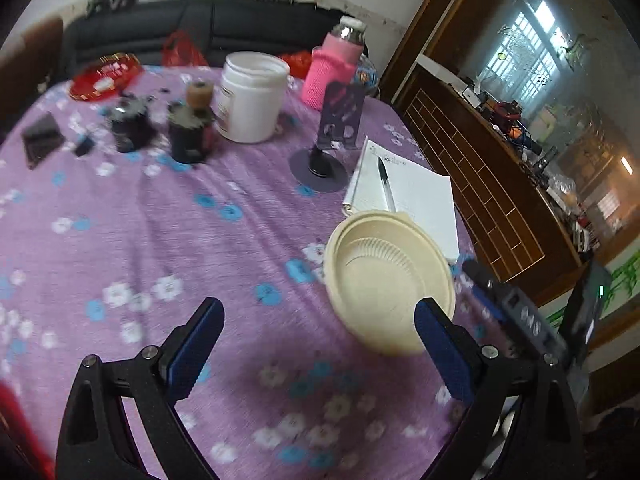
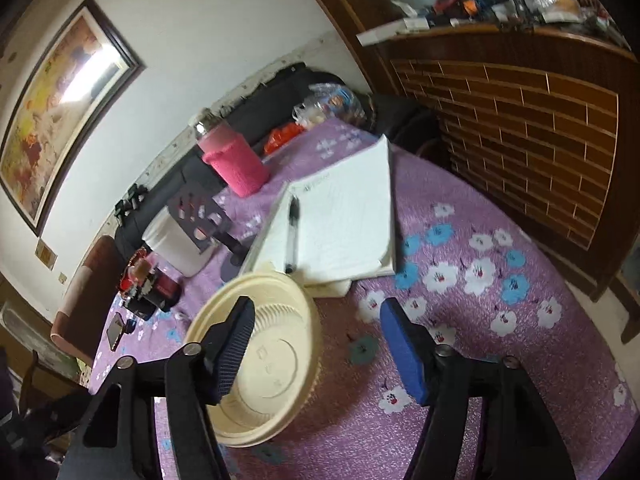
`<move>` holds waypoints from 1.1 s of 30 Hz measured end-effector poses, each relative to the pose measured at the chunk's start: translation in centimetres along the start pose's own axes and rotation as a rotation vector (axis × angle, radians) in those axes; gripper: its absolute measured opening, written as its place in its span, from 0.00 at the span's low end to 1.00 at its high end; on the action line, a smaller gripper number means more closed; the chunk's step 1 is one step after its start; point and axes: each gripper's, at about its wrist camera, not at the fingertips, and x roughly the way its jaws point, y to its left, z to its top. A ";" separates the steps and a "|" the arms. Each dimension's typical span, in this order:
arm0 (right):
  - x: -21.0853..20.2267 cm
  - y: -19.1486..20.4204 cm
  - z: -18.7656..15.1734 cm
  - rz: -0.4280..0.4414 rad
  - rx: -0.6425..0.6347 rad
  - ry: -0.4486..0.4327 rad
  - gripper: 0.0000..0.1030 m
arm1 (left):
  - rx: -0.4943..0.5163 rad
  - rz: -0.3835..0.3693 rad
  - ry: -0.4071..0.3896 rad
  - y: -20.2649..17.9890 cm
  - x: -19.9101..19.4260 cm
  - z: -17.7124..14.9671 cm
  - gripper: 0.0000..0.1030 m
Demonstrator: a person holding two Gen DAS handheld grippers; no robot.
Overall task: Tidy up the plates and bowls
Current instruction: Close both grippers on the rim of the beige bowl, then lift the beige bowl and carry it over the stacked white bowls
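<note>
A cream bowl (image 1: 390, 280) with a ribbed inside stands on the purple flowered tablecloth (image 1: 200, 240) near the table's right edge. My left gripper (image 1: 320, 344) is open over bare cloth with nothing between its fingers, and its right finger (image 1: 444, 348) is close to the bowl's near rim. In the right wrist view the bowl (image 2: 272, 364) lies low and left. My right gripper (image 2: 320, 352) is open. Its dark finger (image 2: 232, 352) shows against the bowl's inside and its blue finger (image 2: 404, 352) is over the cloth. The pads do not press on the rim. In the left wrist view the right gripper (image 1: 480, 286) is at the bowl's far right side.
A white notebook (image 1: 404, 196) with a pen (image 1: 386, 184) lies just behind the bowl. Farther back stand a phone stand (image 1: 340, 116), a white jar (image 1: 252, 96), a pink-sleeved bottle (image 1: 332, 72), dark jars (image 1: 188, 128) and a red dish (image 1: 104, 76). A wooden cabinet (image 2: 520, 120) runs along the right.
</note>
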 end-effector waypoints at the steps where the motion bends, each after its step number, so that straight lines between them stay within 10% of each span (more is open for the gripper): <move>1: 0.3 0.0 -0.1 0.001 -0.002 0.011 0.60 | 0.003 0.008 0.002 -0.2 0.9 0.4 0.93; 9: 1.9 0.8 -0.7 -0.015 -0.050 0.060 0.57 | 0.047 0.051 0.047 -1.5 6.0 1.7 0.90; 15: 2.5 0.8 -0.9 -0.028 -0.057 0.080 0.56 | 0.089 0.046 0.113 -2.0 9.0 1.9 0.56; 27: 3.9 1.7 -1.7 -0.025 -0.105 0.135 0.32 | 0.155 0.092 0.113 -3.5 10.4 0.9 0.52; 33: 4.1 1.8 -1.9 -0.014 -0.105 0.146 0.29 | 0.150 0.088 0.140 -3.8 11.0 0.9 0.25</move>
